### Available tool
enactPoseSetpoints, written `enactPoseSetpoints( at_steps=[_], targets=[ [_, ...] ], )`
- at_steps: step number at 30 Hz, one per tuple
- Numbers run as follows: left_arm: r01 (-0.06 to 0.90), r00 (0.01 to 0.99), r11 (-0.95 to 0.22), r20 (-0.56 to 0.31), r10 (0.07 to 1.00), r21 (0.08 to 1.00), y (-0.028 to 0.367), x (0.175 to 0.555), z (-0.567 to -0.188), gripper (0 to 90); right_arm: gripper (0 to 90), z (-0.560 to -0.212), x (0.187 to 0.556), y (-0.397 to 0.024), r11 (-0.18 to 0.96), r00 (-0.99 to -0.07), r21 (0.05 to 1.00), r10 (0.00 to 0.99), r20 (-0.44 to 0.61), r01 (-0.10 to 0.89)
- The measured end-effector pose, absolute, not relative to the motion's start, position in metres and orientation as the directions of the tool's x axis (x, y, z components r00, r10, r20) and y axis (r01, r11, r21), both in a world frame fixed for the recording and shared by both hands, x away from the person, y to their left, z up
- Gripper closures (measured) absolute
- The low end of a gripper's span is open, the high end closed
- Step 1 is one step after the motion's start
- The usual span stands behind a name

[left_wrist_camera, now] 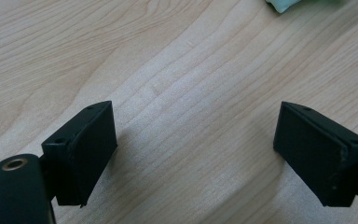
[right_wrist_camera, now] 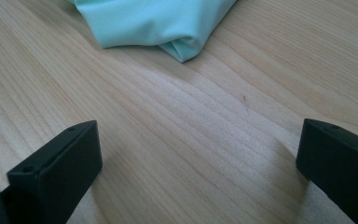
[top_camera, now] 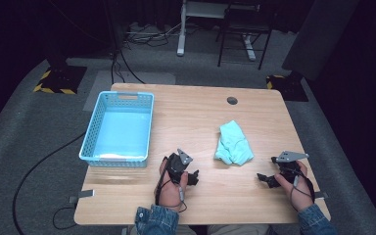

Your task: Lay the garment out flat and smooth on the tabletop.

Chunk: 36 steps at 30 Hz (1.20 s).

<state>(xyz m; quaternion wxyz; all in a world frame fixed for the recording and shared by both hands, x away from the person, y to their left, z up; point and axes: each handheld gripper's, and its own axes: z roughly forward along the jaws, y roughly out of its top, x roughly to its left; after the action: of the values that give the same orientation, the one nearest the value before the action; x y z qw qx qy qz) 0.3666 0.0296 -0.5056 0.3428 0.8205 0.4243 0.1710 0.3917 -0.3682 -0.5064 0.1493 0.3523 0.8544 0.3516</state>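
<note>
A crumpled mint-green cloth (top_camera: 233, 143), soft and folded, lies on the pale wood-grain desk (top_camera: 196, 112) between the left tongs (top_camera: 192, 178) and right tongs (top_camera: 264, 179). Both matte black tongs gape wide, empty. A perforated blue plastic basket (top_camera: 119, 128) sits at left.

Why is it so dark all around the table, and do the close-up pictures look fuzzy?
High view: light falls on the table, the room around is dark. Left gripper view: the mint cloth at the top edge looks blurry. Right gripper view: wood grain sharp, soft shadows beside the open jaws.
</note>
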Motion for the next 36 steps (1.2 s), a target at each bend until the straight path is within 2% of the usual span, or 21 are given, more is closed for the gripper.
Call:
enactPoseSetpoints(
  at_steps=[36],
  targets=[
    [0.577,0.586,-0.410,-0.009,0.810,0.707,0.0311,0.3669,-0.5057,12.3,0.4,-0.5063,0.3921,-0.3684,0.506,-0.709,0.705,0.705,-0.006,0.497]
  ],
)
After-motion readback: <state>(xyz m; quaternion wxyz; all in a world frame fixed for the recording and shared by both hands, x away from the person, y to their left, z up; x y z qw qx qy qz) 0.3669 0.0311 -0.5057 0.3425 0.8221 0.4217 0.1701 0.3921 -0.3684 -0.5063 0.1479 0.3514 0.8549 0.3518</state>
